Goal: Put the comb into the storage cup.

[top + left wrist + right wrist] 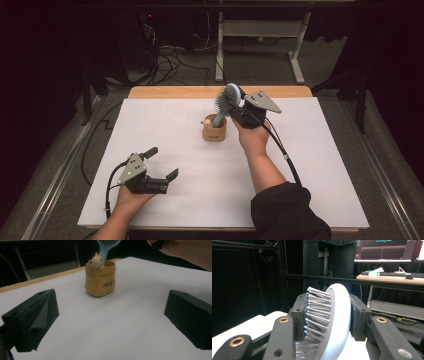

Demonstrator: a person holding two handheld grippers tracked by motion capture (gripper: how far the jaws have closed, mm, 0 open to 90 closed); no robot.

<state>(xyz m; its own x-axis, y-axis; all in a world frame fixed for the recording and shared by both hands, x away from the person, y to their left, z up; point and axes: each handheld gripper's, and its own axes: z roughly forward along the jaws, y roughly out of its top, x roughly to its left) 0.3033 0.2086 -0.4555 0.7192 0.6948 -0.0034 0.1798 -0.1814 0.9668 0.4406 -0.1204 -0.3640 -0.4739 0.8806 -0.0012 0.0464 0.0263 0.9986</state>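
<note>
- White paper covers the table [165,125], with dark floor and cables beyond its far edge.
- The right gripper [239,111] pinches the head of a blue hairbrush [226,98], whose handle dips into a tan pouch-shaped holder [214,131] near the table's middle.
- The left gripper [161,164] rests near-left, jaws spread and empty.

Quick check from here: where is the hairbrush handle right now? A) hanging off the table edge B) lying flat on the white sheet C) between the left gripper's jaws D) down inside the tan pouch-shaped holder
D: the hairbrush handle runs down into the tan holder, while the right gripper clamps the brush head.
</note>
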